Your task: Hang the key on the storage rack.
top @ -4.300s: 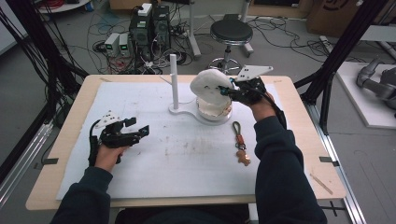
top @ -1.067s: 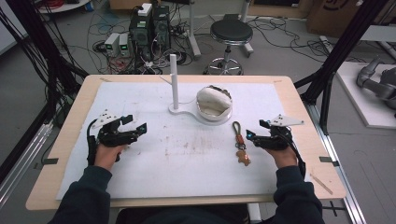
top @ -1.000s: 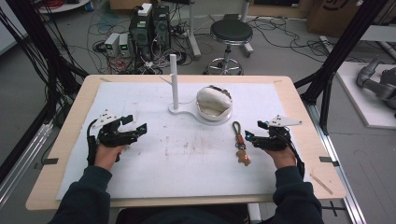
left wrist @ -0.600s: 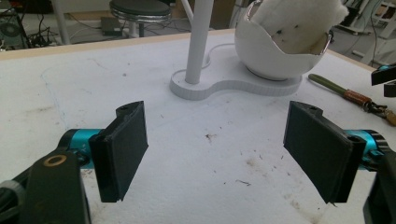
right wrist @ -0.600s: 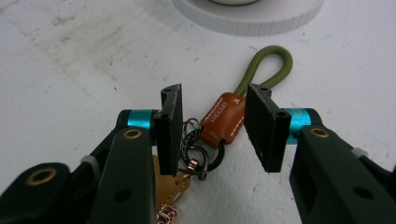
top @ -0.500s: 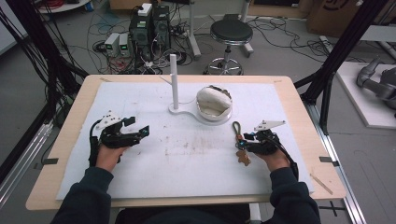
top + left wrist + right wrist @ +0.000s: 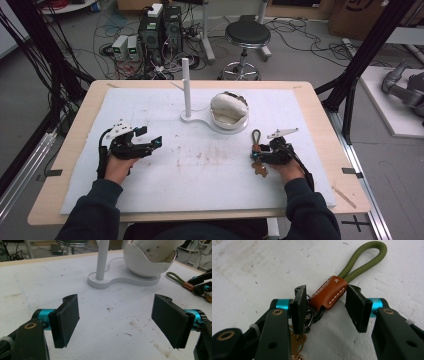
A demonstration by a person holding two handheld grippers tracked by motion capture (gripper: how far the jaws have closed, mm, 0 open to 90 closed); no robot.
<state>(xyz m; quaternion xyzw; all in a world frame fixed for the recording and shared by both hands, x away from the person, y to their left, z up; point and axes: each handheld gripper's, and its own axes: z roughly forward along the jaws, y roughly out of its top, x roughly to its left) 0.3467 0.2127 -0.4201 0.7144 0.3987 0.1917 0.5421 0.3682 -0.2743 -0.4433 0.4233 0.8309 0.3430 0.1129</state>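
Since the earlier frames, the right claw has left the white bowl and come down over the keychain, which lies on the bench just in front of the bowl's stand. Its jaws have just reopened a little and straddle the brown leather tab, pads beside it, not clearly clamped. The left claw has stayed put, jaws wide apart over bare bench.

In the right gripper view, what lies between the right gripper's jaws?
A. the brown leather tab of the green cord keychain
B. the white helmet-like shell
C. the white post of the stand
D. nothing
A: the brown leather tab of the keychain sits between the right gripper jaws, its green cord loop lying beyond them.
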